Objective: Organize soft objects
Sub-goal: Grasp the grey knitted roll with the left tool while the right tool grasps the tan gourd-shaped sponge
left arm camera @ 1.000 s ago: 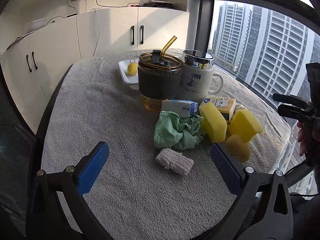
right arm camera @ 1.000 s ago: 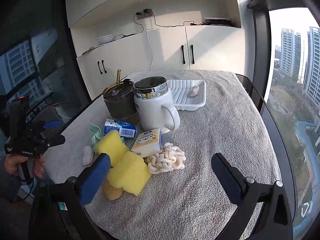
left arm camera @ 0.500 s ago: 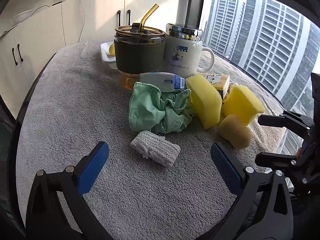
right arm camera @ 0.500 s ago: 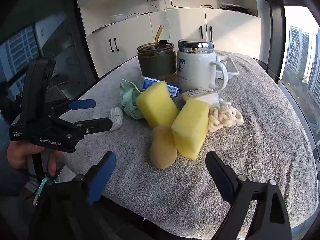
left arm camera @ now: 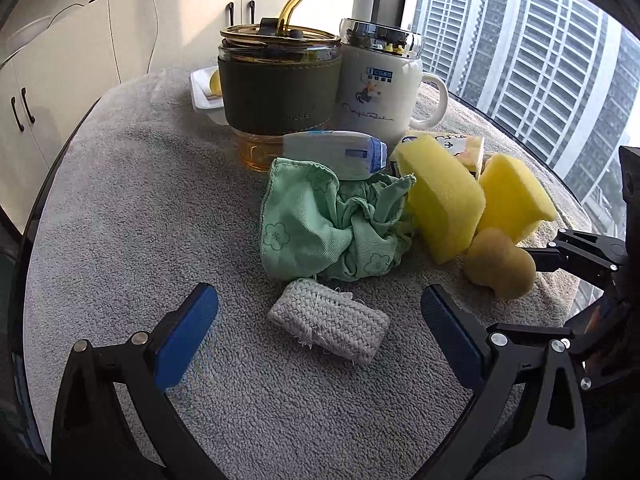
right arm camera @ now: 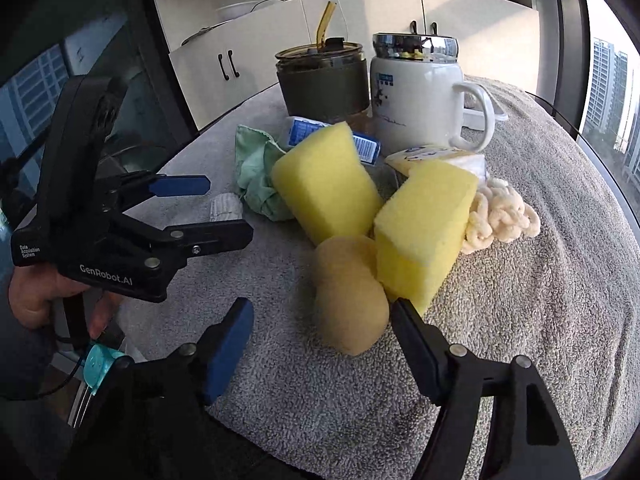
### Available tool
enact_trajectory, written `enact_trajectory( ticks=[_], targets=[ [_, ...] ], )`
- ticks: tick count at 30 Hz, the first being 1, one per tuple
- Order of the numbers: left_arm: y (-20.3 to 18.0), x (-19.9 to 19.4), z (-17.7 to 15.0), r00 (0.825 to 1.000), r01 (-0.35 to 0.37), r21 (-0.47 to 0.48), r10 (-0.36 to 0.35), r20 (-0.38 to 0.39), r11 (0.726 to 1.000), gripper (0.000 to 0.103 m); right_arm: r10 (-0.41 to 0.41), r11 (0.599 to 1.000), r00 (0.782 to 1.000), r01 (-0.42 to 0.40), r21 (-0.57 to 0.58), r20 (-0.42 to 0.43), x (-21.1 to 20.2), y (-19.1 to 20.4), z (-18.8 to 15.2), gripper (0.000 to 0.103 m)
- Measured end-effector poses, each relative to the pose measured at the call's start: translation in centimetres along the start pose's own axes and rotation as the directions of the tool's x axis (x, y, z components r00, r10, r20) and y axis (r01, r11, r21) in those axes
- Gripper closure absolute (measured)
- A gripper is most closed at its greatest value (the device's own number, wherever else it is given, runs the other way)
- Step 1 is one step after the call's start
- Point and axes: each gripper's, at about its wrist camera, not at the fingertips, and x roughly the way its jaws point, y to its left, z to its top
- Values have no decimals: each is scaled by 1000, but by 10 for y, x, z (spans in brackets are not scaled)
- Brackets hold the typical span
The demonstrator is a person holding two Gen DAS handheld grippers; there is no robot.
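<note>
A: Where is the left gripper (left arm camera: 320,320)?

B: It hangs over the grey towelled surface (left arm camera: 120,208), jaws spread wide, nothing touching the pads. The white woven pad (left arm camera: 328,326) lies between the fingers, with the crumpled green cloth (left arm camera: 332,224) just past it at 12 o'clock.

A: And the right gripper (right arm camera: 320,344)?

B: Its jaws have just been closing, yet they stand apart. The tan rounded sponge (right arm camera: 350,292) sits between the fingertips, not pressed by either pad.

A: What else is near?

B: Two yellow sponges (right arm camera: 328,188) touch the tan one at 12 o'clock. A cream looped bundle (right arm camera: 500,216) lies at 2 o'clock, and the white mug (right arm camera: 416,92) stands behind, beside the dark straw cup (right arm camera: 320,80).
</note>
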Motion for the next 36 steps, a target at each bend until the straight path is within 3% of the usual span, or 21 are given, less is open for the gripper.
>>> enact_trajectory(
  ticks=[4, 14, 18, 23, 36],
  targets=[
    [-1, 4, -1, 1000, 3, -15, -3, -13, 1000, 2, 2, 1000, 1000, -2, 11, 8, 2, -4, 5, 37],
    [-10, 9, 1, 1000, 8, -26, -9, -20, 1000, 17, -12, 1000, 1000, 12, 5, 14, 1, -14, 10, 60],
    [-8, 8, 1, 999, -27, -31, 26, -25, 999, 33, -15, 1000, 1000, 15, -8, 20, 1, -15, 9, 62],
    [2, 2, -3, 1000, -19, -74, 18, -11, 997, 50, -8, 1000, 1000, 9, -8, 25, 1, -17, 8, 65],
    [-10, -15, -16, 1000, -13, -91, 15, 18, 996, 57, -31, 999, 999, 33, -36, 42, -7, -8, 5, 69]
  ],
)
